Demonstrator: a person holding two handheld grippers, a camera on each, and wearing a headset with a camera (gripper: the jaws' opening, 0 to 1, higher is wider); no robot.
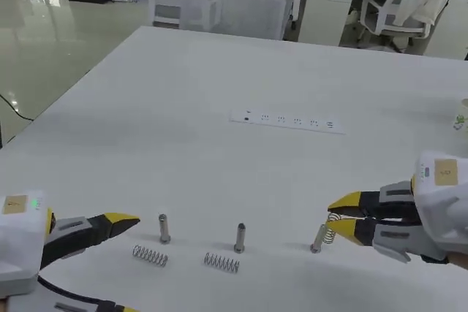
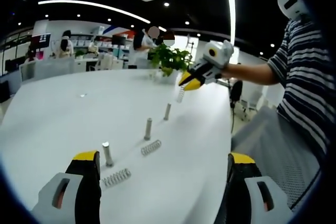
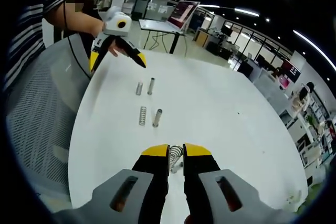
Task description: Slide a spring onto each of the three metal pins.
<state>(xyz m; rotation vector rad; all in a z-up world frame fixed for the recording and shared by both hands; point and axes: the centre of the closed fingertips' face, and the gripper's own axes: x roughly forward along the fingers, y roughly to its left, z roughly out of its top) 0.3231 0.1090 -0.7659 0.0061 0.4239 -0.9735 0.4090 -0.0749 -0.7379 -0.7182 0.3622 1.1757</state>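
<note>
Three short metal pins (image 1: pixel 164 229) (image 1: pixel 240 237) (image 1: pixel 319 239) stand in a row near the front edge of the white table (image 1: pixel 219 85). Two loose springs (image 1: pixel 150 255) (image 1: pixel 221 261) lie flat in front of the left and middle pins. My right gripper (image 1: pixel 330 215) is shut on a third spring (image 1: pixel 333 229), holding it beside the top of the right pin; in the right gripper view the spring (image 3: pixel 176 156) sits between the jaws (image 3: pixel 176 151). My left gripper (image 1: pixel 124 262) is open beside the left pin, and in its own view (image 2: pixel 163 179) nothing sits between its jaws.
A white power strip (image 1: pixel 287 120) lies across the middle of the table. Office chairs (image 1: pixel 234 9) stand at the far edge. A potted plant (image 2: pixel 170 59) stands on the table's far end. A person in a striped shirt (image 2: pixel 307 77) sits at the table's edge.
</note>
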